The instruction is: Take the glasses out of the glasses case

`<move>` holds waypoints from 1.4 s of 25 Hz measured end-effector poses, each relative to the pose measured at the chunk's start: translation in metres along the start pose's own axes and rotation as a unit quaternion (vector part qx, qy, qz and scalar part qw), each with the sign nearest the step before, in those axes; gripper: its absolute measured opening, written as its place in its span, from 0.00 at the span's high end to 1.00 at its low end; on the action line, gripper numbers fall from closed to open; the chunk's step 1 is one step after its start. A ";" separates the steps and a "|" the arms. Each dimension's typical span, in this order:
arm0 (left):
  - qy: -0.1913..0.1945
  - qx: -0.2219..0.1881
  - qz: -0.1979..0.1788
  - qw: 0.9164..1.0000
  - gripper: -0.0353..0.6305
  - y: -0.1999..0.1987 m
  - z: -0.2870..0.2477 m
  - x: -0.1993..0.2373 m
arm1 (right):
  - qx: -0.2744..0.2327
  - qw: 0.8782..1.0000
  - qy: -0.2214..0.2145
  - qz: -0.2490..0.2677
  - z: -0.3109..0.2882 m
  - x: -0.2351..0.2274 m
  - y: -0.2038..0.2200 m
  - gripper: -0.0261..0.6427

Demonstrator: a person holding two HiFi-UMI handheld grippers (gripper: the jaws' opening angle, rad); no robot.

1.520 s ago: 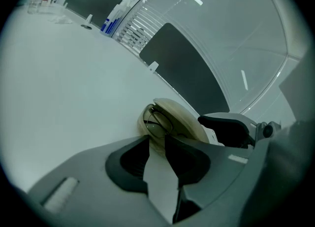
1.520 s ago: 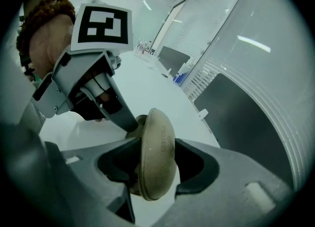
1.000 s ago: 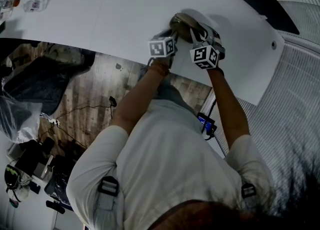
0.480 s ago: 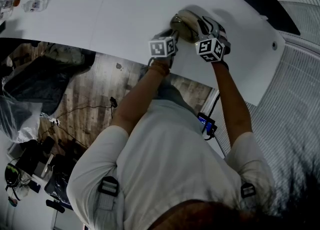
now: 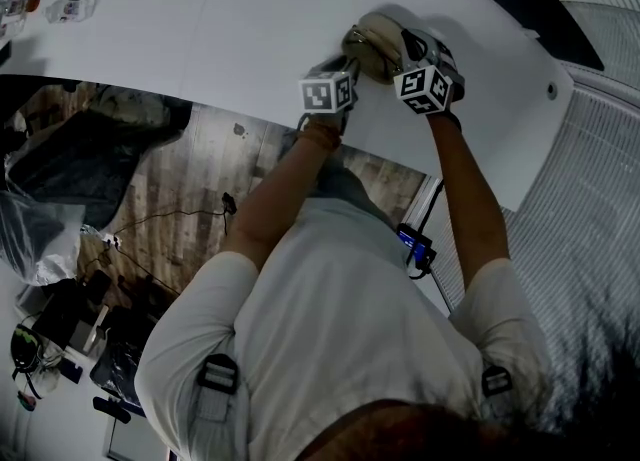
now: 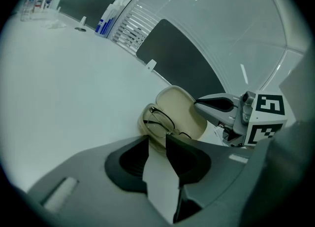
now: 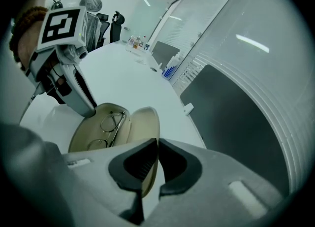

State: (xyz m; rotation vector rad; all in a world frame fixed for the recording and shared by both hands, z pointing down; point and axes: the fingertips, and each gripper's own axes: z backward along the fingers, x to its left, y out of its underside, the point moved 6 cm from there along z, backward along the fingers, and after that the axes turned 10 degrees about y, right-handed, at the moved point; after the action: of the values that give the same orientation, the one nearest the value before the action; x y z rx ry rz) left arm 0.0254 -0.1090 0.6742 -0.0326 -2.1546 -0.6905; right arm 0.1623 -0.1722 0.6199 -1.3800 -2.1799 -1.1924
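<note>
Smooth matt white table (image 5: 250, 19), thin metal-framed glasses (image 6: 163, 123), smooth beige glasses case (image 6: 183, 104)

One glasses case (image 6: 184, 107) lies open on one desk (image 6: 74, 83). It has two halves, and one pair of glasses (image 6: 162, 122) with two lenses sits in the lower half.

There are two tongs. The left tongs (image 6: 157, 141) have jaws that have just been opening, and they grip nothing. The right tongs (image 7: 157, 145) have jaws that have just been closing on the rim of the case's lid.

There are two marker cubes (image 5: 327, 94), one on each of the tongs. One person (image 5: 340, 349) is in view, with two bare forearms.

A cluster of bottles (image 6: 104, 24) stands at the desk's far end, too small to count.
</note>
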 end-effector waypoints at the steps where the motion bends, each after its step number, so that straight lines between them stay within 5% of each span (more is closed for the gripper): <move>1: 0.000 0.000 0.000 1.000 0.77 0.000 0.000 0.000 | 0.002 1.000 -0.001 0.000 -0.002 -0.001 0.001 0.93; 35: 0.003 0.002 -0.007 1.000 0.76 -0.001 0.002 -0.003 | 0.022 0.999 -0.010 -0.022 -0.022 -0.004 0.010 0.88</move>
State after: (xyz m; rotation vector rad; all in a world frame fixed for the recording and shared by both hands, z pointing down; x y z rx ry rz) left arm 0.0256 -0.1082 0.6710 -0.0137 -2.1519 -0.6927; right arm 0.1690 -0.1892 0.6356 -1.3372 -2.2477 -1.1448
